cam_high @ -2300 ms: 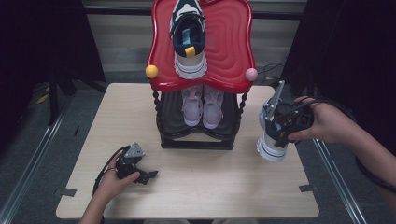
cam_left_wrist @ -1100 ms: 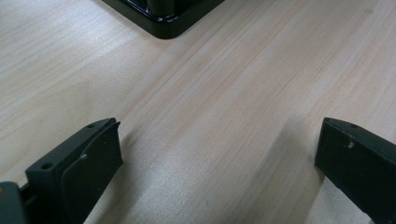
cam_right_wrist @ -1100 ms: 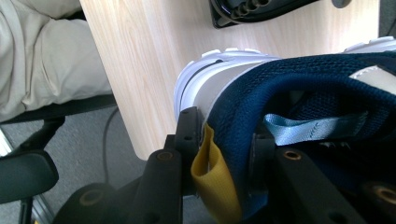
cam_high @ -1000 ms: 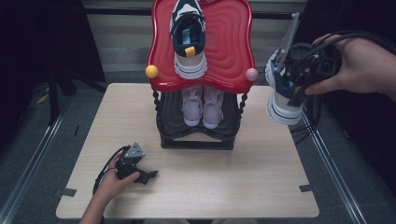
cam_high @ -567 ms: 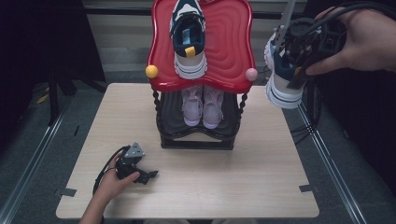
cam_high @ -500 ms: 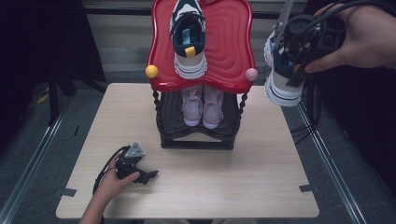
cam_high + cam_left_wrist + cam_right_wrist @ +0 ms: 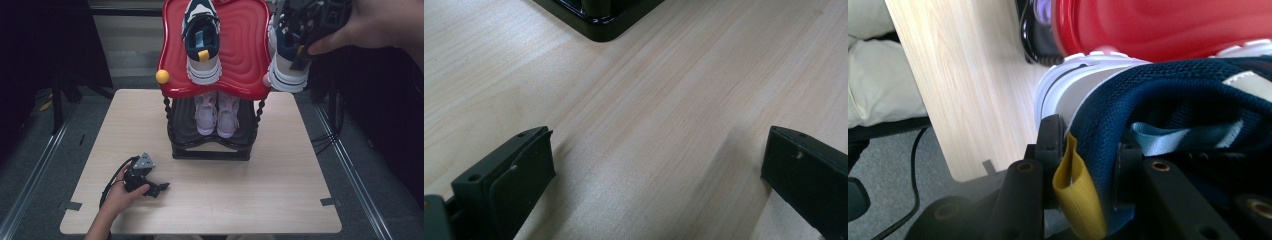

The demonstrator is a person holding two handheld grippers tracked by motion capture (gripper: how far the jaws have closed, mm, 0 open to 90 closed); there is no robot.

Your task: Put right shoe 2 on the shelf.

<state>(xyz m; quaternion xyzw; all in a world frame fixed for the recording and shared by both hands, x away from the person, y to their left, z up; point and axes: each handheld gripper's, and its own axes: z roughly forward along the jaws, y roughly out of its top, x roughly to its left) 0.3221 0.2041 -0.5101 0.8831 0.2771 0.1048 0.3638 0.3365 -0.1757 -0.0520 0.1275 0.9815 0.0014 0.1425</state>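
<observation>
Tongs, right, clamped on navy sneaker heel; left tongs wide apart.

shoe on rack top – pair on shelf below | held shoe just right of rack top

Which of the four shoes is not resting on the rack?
The navy mesh sneaker with white sole, pinched at its heel by the right gripper, hangs in the air; the other three sit on shelves.
</observation>
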